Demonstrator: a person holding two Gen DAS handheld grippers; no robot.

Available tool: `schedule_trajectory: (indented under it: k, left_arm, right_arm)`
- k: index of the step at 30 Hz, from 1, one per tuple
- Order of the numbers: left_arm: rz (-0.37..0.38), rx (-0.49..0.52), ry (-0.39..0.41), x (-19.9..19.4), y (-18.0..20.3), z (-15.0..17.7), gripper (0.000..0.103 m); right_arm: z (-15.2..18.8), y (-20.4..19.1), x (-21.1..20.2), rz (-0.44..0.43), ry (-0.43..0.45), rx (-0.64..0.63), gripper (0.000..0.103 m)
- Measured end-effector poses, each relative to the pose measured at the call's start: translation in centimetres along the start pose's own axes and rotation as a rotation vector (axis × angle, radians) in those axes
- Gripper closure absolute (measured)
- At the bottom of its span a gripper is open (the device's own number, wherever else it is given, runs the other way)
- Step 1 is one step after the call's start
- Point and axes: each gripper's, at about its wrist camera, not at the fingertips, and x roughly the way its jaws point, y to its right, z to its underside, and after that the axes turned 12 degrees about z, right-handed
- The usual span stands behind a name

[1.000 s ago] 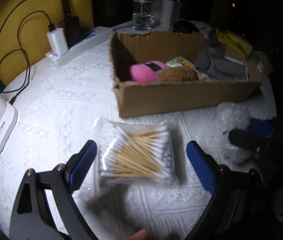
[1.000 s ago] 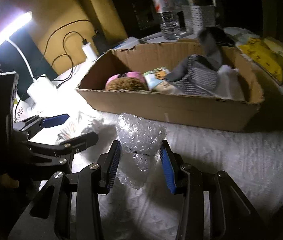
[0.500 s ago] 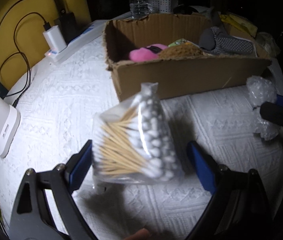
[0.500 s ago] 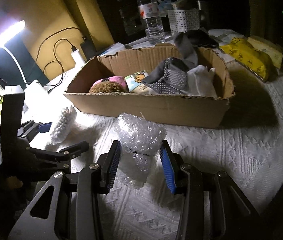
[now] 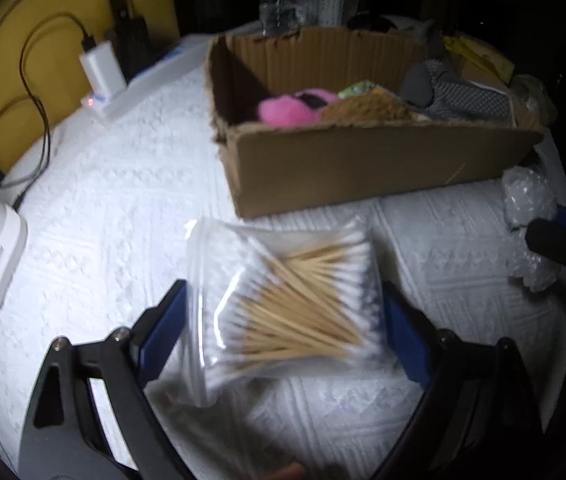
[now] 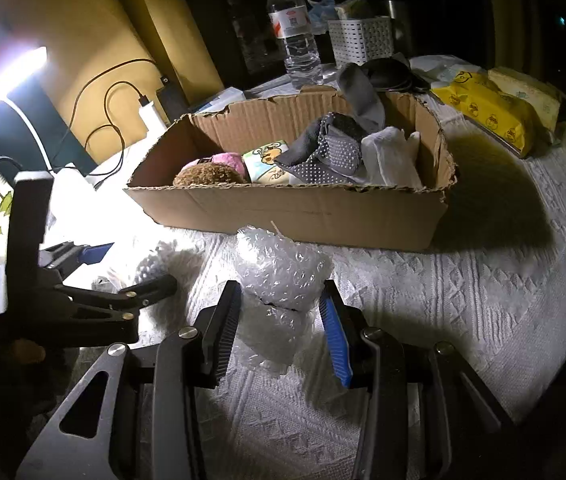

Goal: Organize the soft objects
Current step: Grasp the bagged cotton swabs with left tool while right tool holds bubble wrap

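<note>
Left gripper point(image 5: 283, 320) pinches cotton-swab bag point(image 5: 283, 300); right gripper point(image 6: 281, 328) clenches bubble wrap point(image 6: 283, 276). Slick film could slip before box point(image 6: 295, 212).

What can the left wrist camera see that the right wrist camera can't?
Only the left wrist view shows the wooden sticks inside the bag of cotton swabs, between the left hand-held gripper fingers. Only the right wrist view shows the yellow packet and white basket. Both show the cardboard box, the pink plush toy and the bubble wrap in the right hand-held gripper.
</note>
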Motion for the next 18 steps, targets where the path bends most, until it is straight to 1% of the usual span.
schedule_trajectory:
  k: [2, 4, 5, 6, 10, 18]
  left_arm:
    - [0.005, 0.001, 0.003, 0.0, 0.0, 0.0, 0.012]
    - [0.003, 0.005, 0.012, -0.1, 0.0, 0.1, 0.020]
    - [0.005, 0.006, 0.017, -0.3, 0.1, 0.2, 0.027]
    - [0.009, 0.006, 0.018, -0.4, 0.1, 0.2, 0.032]
    - [0.014, 0.008, 0.021, -0.8, 0.4, 0.3, 0.032]
    - [0.035, 0.023, 0.053, -3.0, 1.9, 0.5, 0.032]
  right_arm:
    - [0.0, 0.0, 0.0, 0.001, -0.001, 0.002, 0.060]
    - [0.0, 0.1, 0.0, 0.000, 0.000, 0.005, 0.060]
    - [0.0, 0.2, -0.1, -0.001, 0.001, 0.005, 0.060]
    - [0.0, 0.2, -0.1, -0.001, 0.003, 0.005, 0.060]
    - [-0.2, 0.4, -0.6, 0.000, 0.012, 0.007, 0.060]
    - [-0.6, 1.0, -1.5, 0.005, 0.030, 0.010, 0.060]
